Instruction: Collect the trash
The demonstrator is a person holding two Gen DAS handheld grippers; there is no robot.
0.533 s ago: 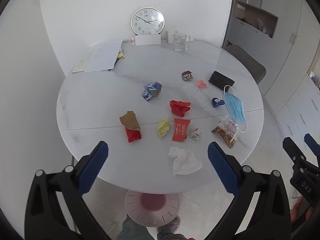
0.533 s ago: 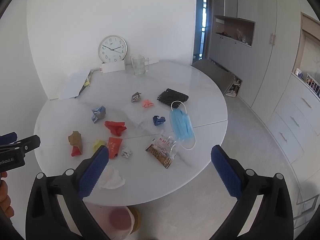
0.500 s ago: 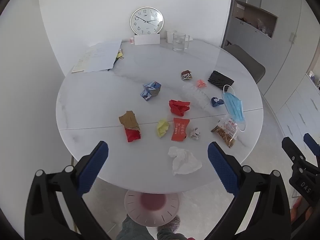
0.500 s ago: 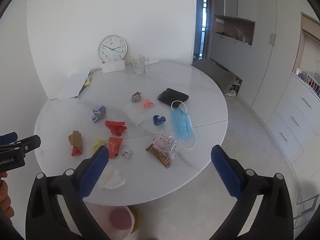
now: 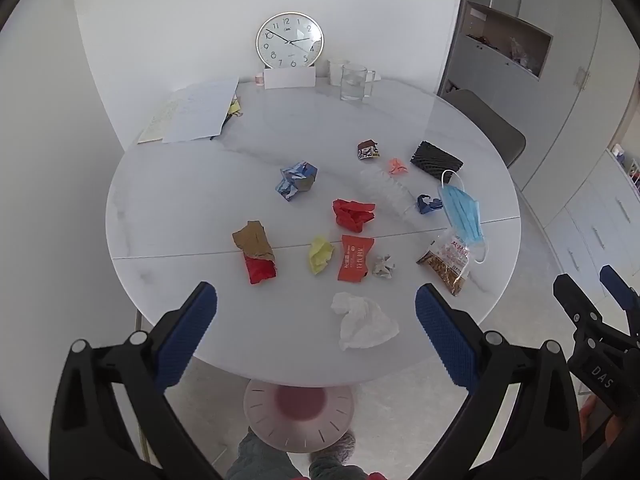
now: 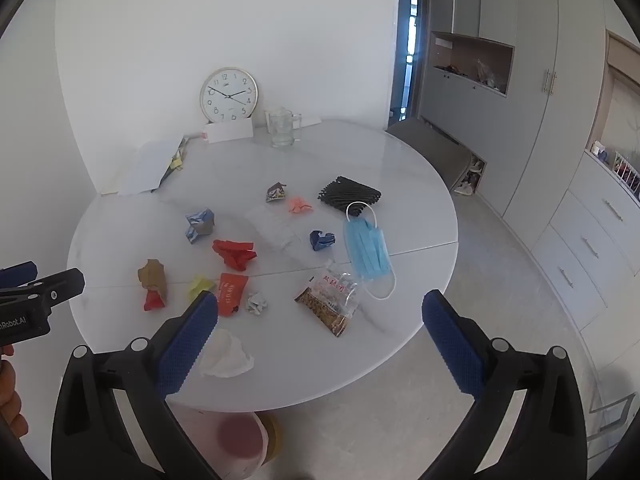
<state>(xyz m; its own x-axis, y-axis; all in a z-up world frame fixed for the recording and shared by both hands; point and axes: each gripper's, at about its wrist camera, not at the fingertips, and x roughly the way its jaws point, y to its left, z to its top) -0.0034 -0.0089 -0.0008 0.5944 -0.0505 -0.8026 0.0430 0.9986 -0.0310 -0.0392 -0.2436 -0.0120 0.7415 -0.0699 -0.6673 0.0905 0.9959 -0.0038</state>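
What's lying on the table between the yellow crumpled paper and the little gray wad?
The flat red packet lies between the yellow crumpled paper and the gray wad, clearest in the left wrist view.

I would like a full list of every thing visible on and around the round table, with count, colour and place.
round marble table: 1, white, centre
wall clock: 1, white face with gold rim, far edge
glass mug: 1, clear, right of clock
paper sheets: a few, white, far left
crumpled tissue: 1, white, near edge
flat snack packet: 1, orange-red, near middle
crumpled red wrapper: 1, red, centre
yellow paper ball: 1, yellow, left of packet
face mask: 1, blue, right side
clear snack bag: 1, clear with brown contents, right near edge
black ridged pad: 1, black, far right
left tool: 1, black with blue pads, open, empty
right tool: 1, same colours, open, empty
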